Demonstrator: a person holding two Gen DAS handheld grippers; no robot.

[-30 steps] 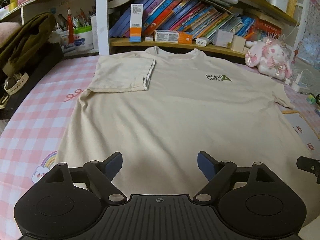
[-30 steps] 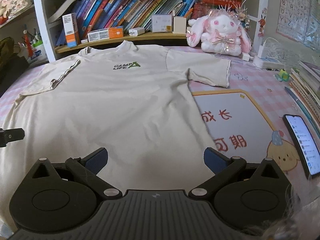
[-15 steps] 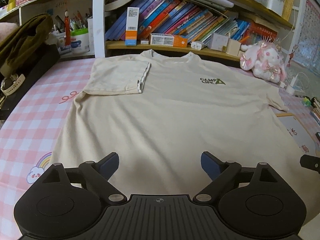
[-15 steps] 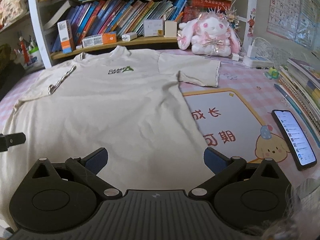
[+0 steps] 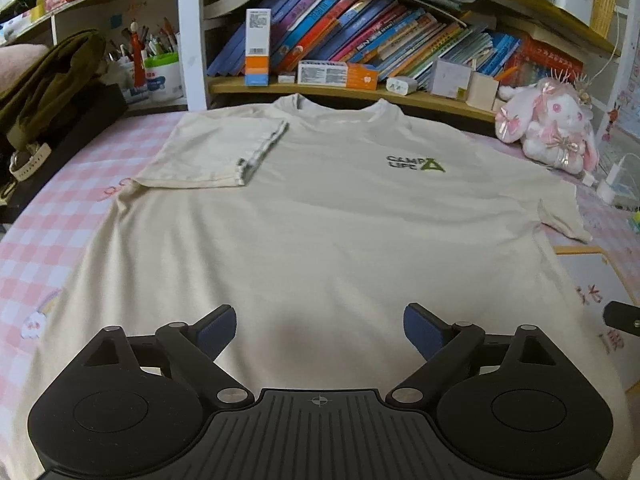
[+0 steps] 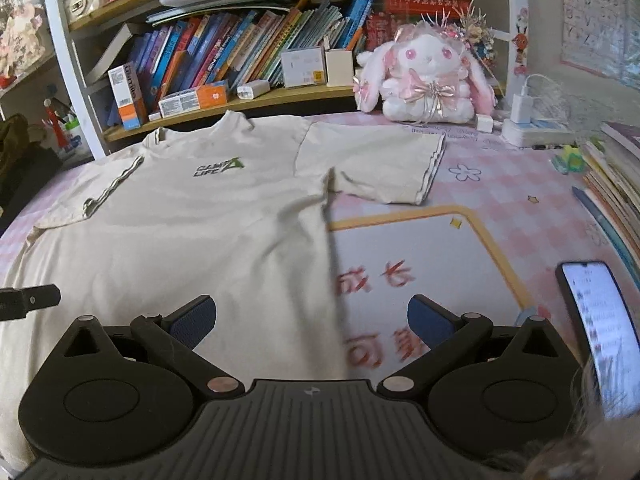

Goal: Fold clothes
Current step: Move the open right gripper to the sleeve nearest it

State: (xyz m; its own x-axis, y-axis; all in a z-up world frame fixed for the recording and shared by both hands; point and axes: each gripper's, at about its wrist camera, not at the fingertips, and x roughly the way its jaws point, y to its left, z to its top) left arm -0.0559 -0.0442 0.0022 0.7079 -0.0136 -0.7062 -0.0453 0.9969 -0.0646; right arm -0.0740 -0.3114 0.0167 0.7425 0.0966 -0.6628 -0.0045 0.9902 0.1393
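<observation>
1. Pink checked surface (image 5: 60, 216) filling the middle and lower frame in both views.
2. Beige T-shirt (image 5: 320, 232) spread flat on it, centre frame, collar toward the top; upper-left sleeve (image 5: 212, 152) folded inward.
3. Left gripper (image 5: 320, 322), bottom centre, jaws released wide above the hem.
4. Right gripper (image 6: 310, 316), bottom centre, jaws released, straddling the shirt's side edge.
5. Phone (image 6: 596, 332), lower right, screen lit.

Home, likely a child's study room. Wooden bookshelf (image 5: 360, 92) packed with colourful books (image 5: 360, 40); plush rabbit (image 6: 428, 76); pink checked table (image 6: 520, 184) cover with cartoon mat (image 6: 420, 248); alphabet chart (image 6: 600, 20) on wall.
</observation>
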